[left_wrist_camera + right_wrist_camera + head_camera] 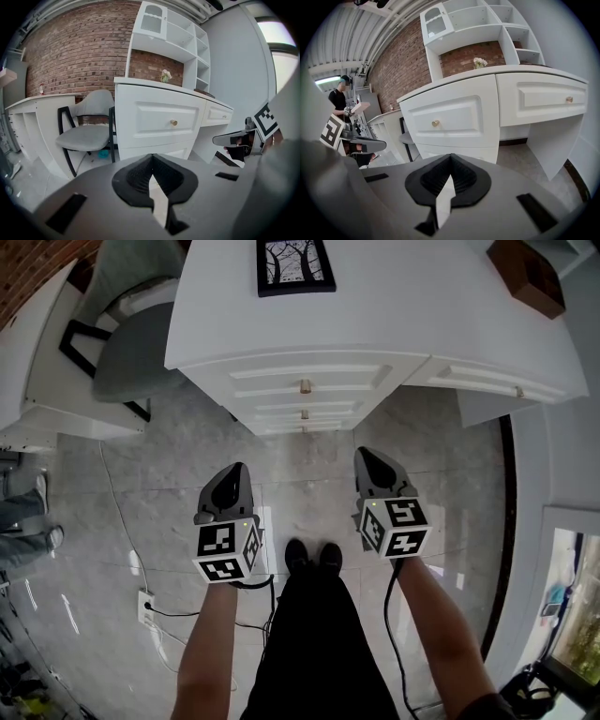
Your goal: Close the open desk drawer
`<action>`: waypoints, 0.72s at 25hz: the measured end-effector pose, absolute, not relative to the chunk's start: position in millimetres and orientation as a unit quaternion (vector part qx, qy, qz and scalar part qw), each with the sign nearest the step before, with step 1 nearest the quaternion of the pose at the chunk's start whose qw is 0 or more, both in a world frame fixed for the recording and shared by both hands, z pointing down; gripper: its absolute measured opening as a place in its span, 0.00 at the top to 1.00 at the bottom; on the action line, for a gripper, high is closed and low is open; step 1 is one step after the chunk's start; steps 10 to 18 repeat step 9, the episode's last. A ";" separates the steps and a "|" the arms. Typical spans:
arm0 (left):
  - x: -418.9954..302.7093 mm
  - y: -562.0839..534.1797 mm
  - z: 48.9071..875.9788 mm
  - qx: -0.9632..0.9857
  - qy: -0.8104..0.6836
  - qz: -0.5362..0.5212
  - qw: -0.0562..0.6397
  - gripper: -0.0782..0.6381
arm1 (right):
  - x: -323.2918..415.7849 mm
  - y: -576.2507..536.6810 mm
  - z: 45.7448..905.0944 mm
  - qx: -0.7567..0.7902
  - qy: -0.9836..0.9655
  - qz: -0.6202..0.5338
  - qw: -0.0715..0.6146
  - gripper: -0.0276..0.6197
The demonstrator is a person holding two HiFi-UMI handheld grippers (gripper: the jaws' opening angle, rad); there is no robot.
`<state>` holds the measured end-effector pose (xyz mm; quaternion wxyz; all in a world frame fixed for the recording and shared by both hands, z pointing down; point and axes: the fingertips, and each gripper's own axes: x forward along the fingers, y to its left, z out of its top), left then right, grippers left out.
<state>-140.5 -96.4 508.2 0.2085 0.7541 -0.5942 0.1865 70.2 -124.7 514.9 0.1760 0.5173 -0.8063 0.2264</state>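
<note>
0 drawers look open | top drawer (pixel 272 381) sits flush in desk front under tabletop (pixel 394 306) | left claw (pixel 234 471) & right claw (pixel 367 457) pinched together, empty, well back over floor (pixel 309 495) | est: task done, nothing left.

Desk (pixel 394 315), taken as landmark.
- On its top: framed picture (pixel 294 265) at the middle, box (pixel 525 276) at the right end.
- In its front: drawer stack (pixel 305 395) at the middle, side drawer (pixel 497 381) to the right.
- Left of the desk: chair (pixel 131 348).
- Before the desk, well apart from it: left gripper (pixel 236 471) and right gripper (pixel 366 456), side by side.
</note>
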 end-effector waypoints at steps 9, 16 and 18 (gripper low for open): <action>-132.8 -96.4 508.5 0.758 -0.588 0.183 0.216 0.88 | 71.4 -113.7 516.0 0.521 -0.802 0.238 0.170 0.95; -132.8 -96.4 508.5 0.758 -0.588 0.183 0.216 0.88 | 71.4 -113.7 516.0 0.521 -0.802 0.238 0.170 0.95; -132.8 -96.4 508.5 0.758 -0.588 0.183 0.216 0.88 | 71.4 -113.7 516.0 0.521 -0.802 0.238 0.170 0.95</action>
